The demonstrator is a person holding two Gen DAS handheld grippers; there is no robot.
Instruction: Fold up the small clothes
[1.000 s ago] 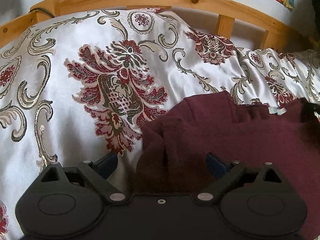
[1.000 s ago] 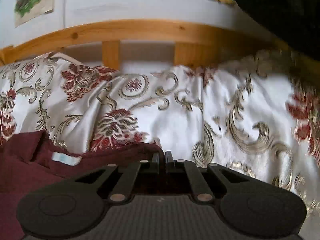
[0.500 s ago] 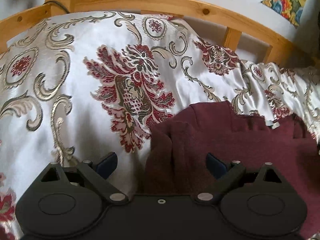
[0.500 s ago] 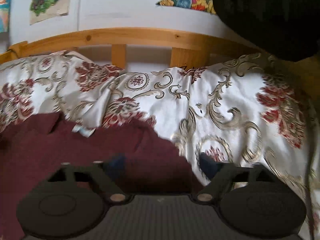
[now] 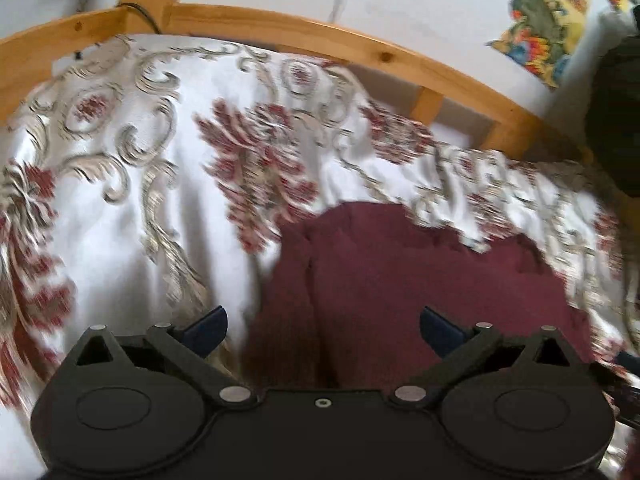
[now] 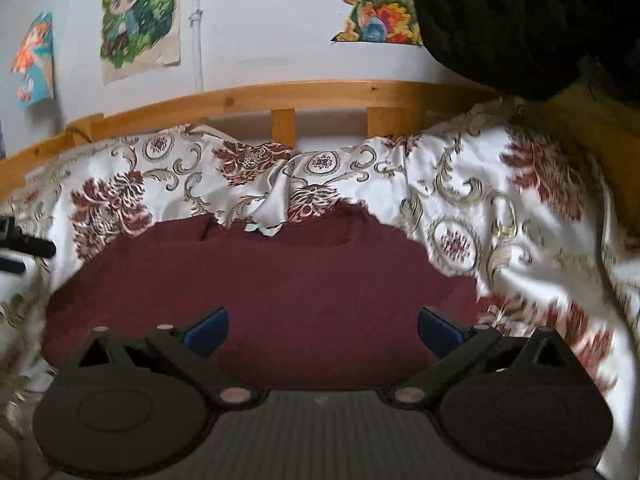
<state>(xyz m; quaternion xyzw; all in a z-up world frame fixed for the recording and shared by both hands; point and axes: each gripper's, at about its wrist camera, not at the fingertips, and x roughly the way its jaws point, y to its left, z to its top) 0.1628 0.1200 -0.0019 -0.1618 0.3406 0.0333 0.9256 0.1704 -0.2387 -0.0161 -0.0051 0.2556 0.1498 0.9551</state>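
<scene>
A dark maroon garment lies flat on the patterned bedspread, with a fold along its left edge in the left wrist view. My left gripper hovers over that left part, its jaws opening wide, the blue pads clear of the cloth. In the right wrist view the garment spreads across the middle, a small white label at its far edge. My right gripper hangs above its near right part, jaws also opening, holding nothing.
A wooden bed rail runs along the far side, below a wall with colourful posters. A bulky black cloth hangs at the upper right. The bedspread is bunched near the rail behind the garment.
My right gripper opened from shut and let go of the garment's edge, then drew back, so more of the garment shows. The left gripper also drew back and stayed open.
</scene>
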